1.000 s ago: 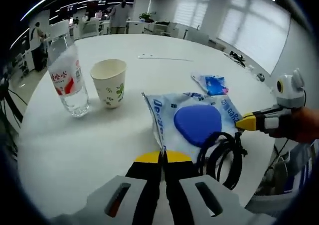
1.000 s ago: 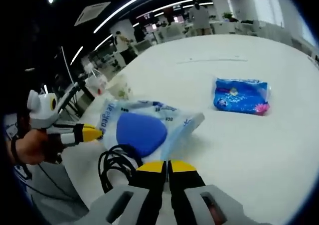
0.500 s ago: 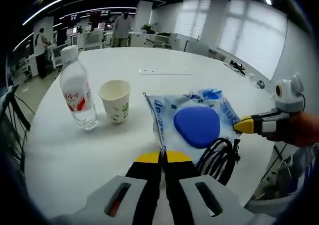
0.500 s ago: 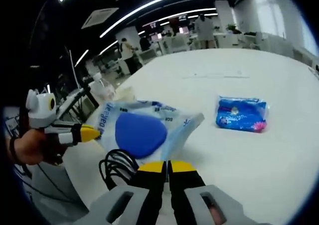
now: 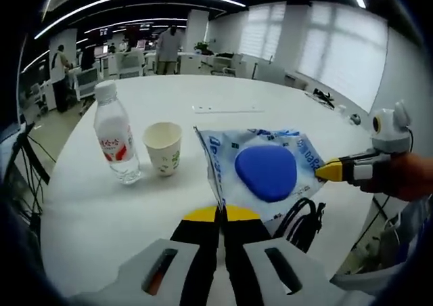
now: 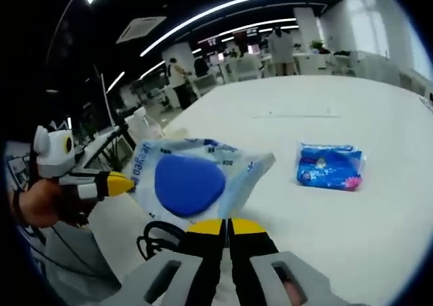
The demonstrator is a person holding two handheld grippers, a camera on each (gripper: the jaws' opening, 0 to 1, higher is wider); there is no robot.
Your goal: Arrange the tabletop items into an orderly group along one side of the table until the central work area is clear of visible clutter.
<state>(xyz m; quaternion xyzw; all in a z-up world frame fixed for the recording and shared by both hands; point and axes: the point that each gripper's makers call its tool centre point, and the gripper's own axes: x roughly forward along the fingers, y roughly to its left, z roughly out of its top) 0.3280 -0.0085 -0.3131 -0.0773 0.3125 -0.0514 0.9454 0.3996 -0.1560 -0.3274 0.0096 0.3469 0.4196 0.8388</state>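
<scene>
A pale blue wipes pack with a round blue lid hangs above the white table, stretched between both grippers. My left gripper is shut on its near corner. My right gripper comes in from the right, shut on the opposite edge. In the right gripper view the same pack is pinched by my right gripper, with the left gripper holding its far left edge. A coiled black cable lies on the table under the pack.
A water bottle and a paper cup stand side by side at the left. A small blue packet lies further out on the table. A thin white strip lies far back. The table edge curves close by the cable.
Both grippers have lifted the wipes pack off the cable and the table. Both views have risen with the hands; the bottle, cup and small packet stay put.
</scene>
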